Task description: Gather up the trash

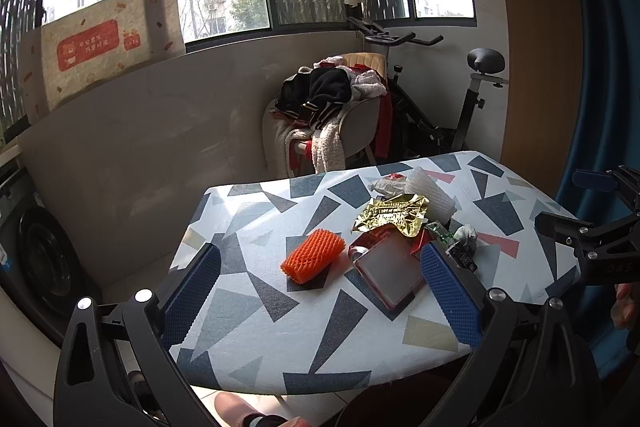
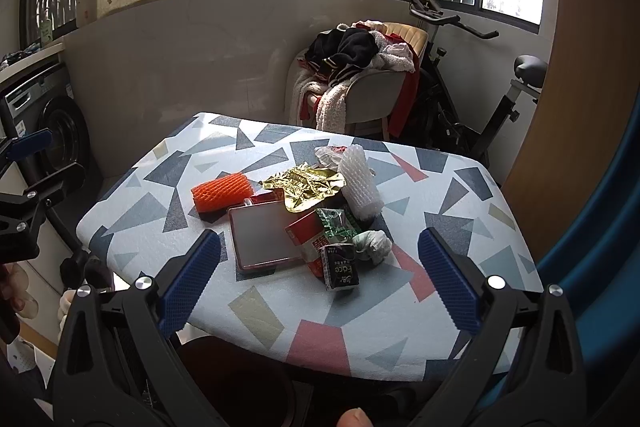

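Trash lies heaped on a table (image 1: 280,339) (image 2: 460,211) with a geometric-print cover. I see an orange foam net (image 1: 313,255) (image 2: 222,192), a gold foil wrapper (image 1: 392,215) (image 2: 306,184), a white foam net (image 1: 432,193) (image 2: 359,183), a red-rimmed flat tray (image 1: 388,273) (image 2: 264,235), a small dark carton (image 2: 340,266), a red carton (image 2: 306,233), a green wrapper (image 2: 334,223) and a crumpled tissue (image 1: 466,234) (image 2: 374,245). My left gripper (image 1: 320,287) hangs open above the near edge, short of the pile. My right gripper (image 2: 320,279) is open too, with nothing between its fingers.
A chair (image 1: 352,115) (image 2: 376,87) piled with clothes stands behind the table, beside an exercise bike (image 1: 472,99) (image 2: 492,83). A washing machine (image 1: 40,259) (image 2: 52,131) is at the left. A blue curtain (image 2: 592,247) hangs at the right. A dark bin (image 2: 240,379) sits below the table's front edge.
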